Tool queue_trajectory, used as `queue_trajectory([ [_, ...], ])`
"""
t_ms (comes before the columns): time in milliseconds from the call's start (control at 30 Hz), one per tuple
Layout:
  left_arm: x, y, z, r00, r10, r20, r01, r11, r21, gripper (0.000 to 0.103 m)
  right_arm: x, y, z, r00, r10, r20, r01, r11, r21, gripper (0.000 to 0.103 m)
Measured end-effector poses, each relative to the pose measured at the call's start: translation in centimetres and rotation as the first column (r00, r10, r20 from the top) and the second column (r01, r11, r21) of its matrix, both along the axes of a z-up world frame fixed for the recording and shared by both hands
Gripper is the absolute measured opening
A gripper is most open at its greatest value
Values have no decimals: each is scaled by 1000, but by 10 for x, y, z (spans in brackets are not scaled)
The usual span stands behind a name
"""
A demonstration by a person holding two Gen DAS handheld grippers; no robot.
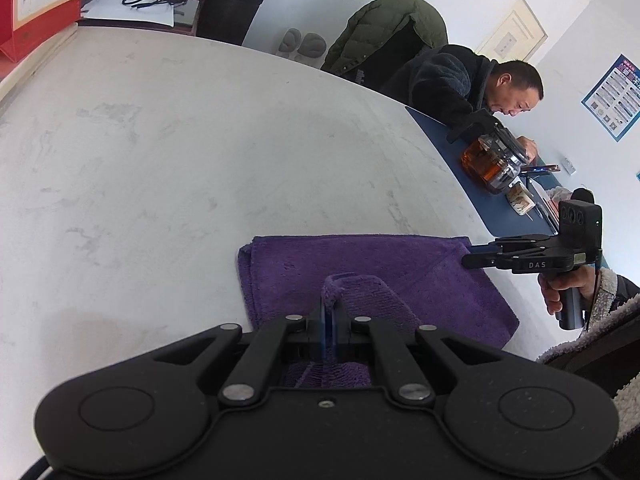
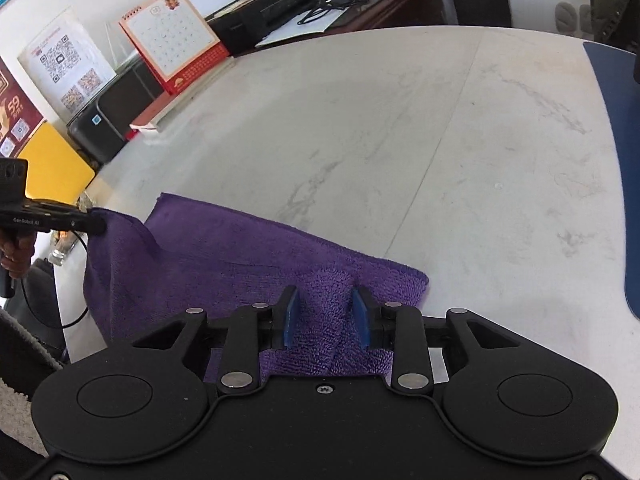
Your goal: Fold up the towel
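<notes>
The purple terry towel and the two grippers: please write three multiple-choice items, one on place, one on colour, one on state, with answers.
1. Where does the purple terry towel lie?
A. on the pale grey table
B. on a chair
C. on the floor

2. What colour are the right gripper pads?
A. red
B. blue
C. white

3. How is the left gripper?
A. open, apart from the towel
B. shut on a towel corner
C. out of view

Answers: 1 A, the towel spreads on the tabletop; 2 B, both pads show blue; 3 B, a corner is pinched between its fingers.

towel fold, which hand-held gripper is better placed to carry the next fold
Left. The left hand-held gripper is shut on a corner of the towel; the right hand-held gripper is open over the cloth.
</notes>
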State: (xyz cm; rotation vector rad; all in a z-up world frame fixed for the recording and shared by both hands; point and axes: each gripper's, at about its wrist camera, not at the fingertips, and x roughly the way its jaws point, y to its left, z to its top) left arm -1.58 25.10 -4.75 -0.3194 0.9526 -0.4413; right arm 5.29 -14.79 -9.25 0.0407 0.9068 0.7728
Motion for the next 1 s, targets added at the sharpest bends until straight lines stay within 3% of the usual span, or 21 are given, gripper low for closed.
queue_trajectory([
  [33,1,0,-1,1000,1,-2,-1,1000,-2,3,-1,4,0,1000,15,13,-15,1000,-19,25],
  [100,2,0,-2,1000,3,-3,-3,1000,-3,3,-2,12,1,998,45,38,-43,997,-59,9],
  [167,3,0,-2,1000,2,1,-2,1000,-3,3,-4,19,3,996,73,59,-67,993,-94,5],
  [433,-1,5,14,998,8,59,-7,1000,-16,3,-20,-1,26,997,-35,64,33,999,25,3],
  [667,16,5,13,997,-9,77,10,1000,-8,3,-34,-26,44,988,-148,43,140,978,153,3],
  [1000,36,-4,14,995,-52,80,52,999,5,3,-19,-31,25,984,-177,19,172,975,142,3],
])
